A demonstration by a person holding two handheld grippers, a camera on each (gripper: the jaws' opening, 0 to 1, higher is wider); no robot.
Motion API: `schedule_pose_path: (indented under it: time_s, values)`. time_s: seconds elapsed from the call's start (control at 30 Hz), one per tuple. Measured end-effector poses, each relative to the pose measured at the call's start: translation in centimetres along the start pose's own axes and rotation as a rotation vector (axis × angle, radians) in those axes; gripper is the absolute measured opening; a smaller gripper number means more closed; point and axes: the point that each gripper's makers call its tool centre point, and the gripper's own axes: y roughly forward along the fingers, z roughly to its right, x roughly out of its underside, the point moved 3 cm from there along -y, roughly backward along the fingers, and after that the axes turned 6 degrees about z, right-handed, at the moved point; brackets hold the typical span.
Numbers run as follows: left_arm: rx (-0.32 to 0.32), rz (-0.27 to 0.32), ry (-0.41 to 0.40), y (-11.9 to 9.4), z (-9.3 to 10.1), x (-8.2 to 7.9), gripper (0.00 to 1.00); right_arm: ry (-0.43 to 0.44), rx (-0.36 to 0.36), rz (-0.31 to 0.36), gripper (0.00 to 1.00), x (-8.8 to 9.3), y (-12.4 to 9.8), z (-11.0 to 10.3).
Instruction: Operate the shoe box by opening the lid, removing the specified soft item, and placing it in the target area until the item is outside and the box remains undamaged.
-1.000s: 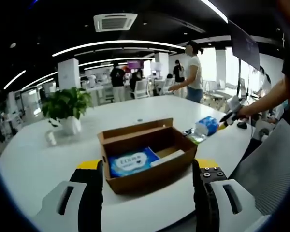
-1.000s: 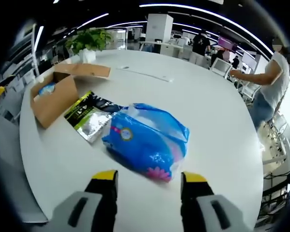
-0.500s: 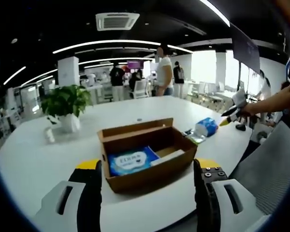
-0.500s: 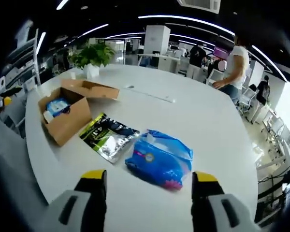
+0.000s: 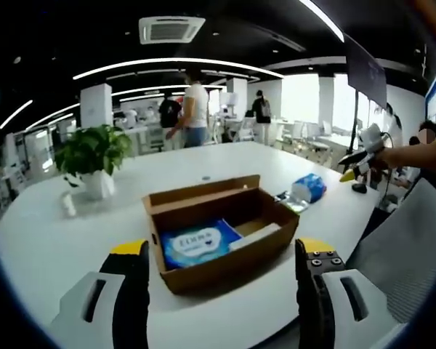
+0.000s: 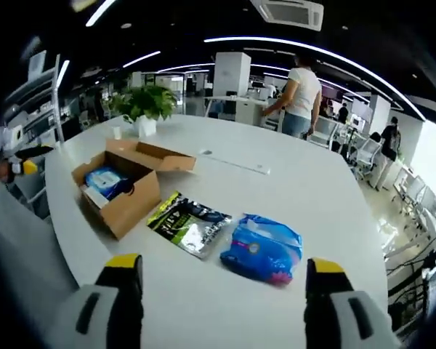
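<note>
An open cardboard shoe box (image 5: 221, 233) sits on the white table (image 5: 51, 240), lid flap folded back. Inside lie a blue wipes pack (image 5: 196, 242) and a white item (image 5: 256, 236). My left gripper (image 5: 219, 263) stands open just in front of the box, nothing between its jaws. In the right gripper view the same box (image 6: 123, 196) is at the left, with a blue soft pack (image 6: 264, 249) and a dark-green and silver pouch (image 6: 189, 224) lying on the table beside it. My right gripper (image 6: 221, 273) is open, held back above the table's near edge.
A potted plant (image 5: 93, 160) and a small cup (image 5: 67, 205) stand at the table's far side. The right gripper (image 5: 363, 156), held by a hand, shows at the right of the left gripper view. A grey chair (image 5: 407, 247) is close by. People walk behind.
The right gripper has pulled back and up from the blue soft pack, which now lies farther away on the table. The left gripper stays almost still. A person behind walked leftward.
</note>
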Motion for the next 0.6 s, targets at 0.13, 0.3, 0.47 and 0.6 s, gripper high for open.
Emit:
schedule_pose_path:
  time_s: [0.13, 0.3, 0.47, 0.6]
  values:
    - [0.010, -0.006, 0.005, 0.3, -0.4, 0.0, 0.87, -0.014, -0.003, 0.013, 0.97, -0.3, -0.7, -0.9]
    - [0.024, -0.009, 0.011, 0.7, -0.8, 0.0, 0.88, 0.010, -0.012, 0.048, 0.97, -1.1, -1.7, -2.4]
    - [0.042, -0.013, 0.016, 1.3, -1.1, -0.1, 0.88, 0.018, -0.016, 0.072, 0.97, -1.7, -2.6, -4.0]
    - [0.049, -0.013, 0.020, 1.6, -1.4, -0.2, 0.88, 0.026, -0.013, 0.098, 0.96, -2.2, -3.3, -5.0]
